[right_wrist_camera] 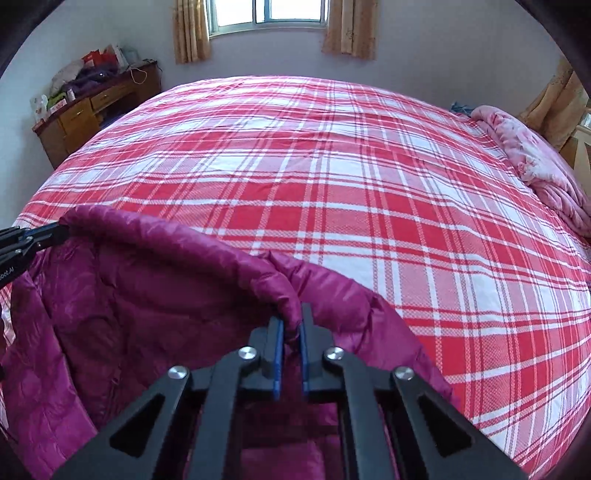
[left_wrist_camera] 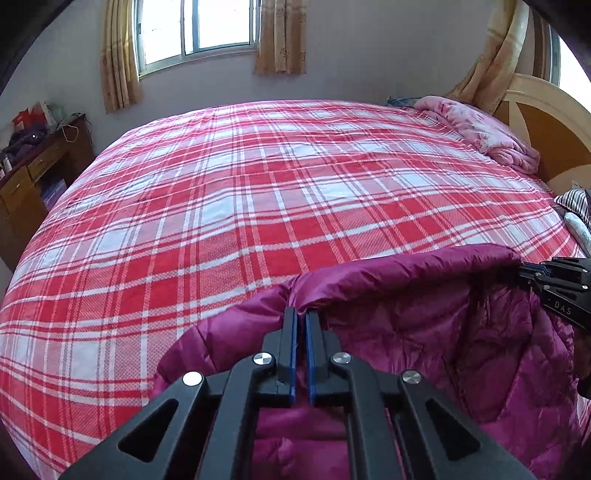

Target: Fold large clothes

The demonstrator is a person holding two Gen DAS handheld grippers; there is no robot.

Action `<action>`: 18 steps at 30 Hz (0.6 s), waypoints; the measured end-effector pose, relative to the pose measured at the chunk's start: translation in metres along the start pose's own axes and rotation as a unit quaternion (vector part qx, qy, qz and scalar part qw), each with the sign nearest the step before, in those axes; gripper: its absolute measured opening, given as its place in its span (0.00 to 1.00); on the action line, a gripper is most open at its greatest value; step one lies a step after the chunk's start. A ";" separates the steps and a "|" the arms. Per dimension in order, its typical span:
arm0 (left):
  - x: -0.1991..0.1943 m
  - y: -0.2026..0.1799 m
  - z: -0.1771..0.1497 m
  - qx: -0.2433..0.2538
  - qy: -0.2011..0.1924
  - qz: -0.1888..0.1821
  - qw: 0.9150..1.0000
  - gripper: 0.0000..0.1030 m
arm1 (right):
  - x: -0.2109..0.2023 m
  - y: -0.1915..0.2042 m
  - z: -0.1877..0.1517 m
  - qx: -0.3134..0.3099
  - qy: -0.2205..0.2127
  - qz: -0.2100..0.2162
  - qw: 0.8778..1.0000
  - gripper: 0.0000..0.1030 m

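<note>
A large magenta puffer jacket (left_wrist_camera: pixel 443 332) hangs between both grippers above the near edge of the bed; it also shows in the right wrist view (right_wrist_camera: pixel 129 314). My left gripper (left_wrist_camera: pixel 300 314) is shut on the jacket's top edge at its left end. My right gripper (right_wrist_camera: pixel 291 321) is shut on the same edge at its right end. Each gripper shows at the side of the other's view, the right gripper (left_wrist_camera: pixel 524 271) and the left gripper (right_wrist_camera: pixel 62 232). The edge sags in a curve between them. The jacket's lower part is hidden below the frames.
A bed with a red and white plaid sheet (left_wrist_camera: pixel 258 203) fills both views. A pink folded quilt (left_wrist_camera: pixel 480 129) lies at the headboard on the right. A wooden desk (right_wrist_camera: pixel 92 107) with clutter stands by the far left wall. A window (left_wrist_camera: pixel 199 26) is behind.
</note>
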State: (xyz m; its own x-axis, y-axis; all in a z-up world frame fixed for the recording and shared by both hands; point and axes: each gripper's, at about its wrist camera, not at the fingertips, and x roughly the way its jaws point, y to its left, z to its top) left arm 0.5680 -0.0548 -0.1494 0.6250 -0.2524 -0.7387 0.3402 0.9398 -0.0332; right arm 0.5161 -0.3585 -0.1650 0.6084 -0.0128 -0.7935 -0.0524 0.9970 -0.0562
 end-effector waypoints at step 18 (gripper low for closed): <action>-0.015 -0.028 0.044 -0.055 -0.081 0.044 0.994 0.90 | 0.013 -0.005 -0.024 0.009 -0.019 0.012 1.000 0.12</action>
State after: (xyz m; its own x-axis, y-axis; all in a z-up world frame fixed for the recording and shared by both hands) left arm 0.5803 -0.0874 -0.1078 0.7564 -0.1943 -0.6245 0.2065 0.9770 -0.0538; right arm 0.5051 -0.3660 -0.1900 0.6373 0.0135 -0.7705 -0.0529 0.9983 -0.0262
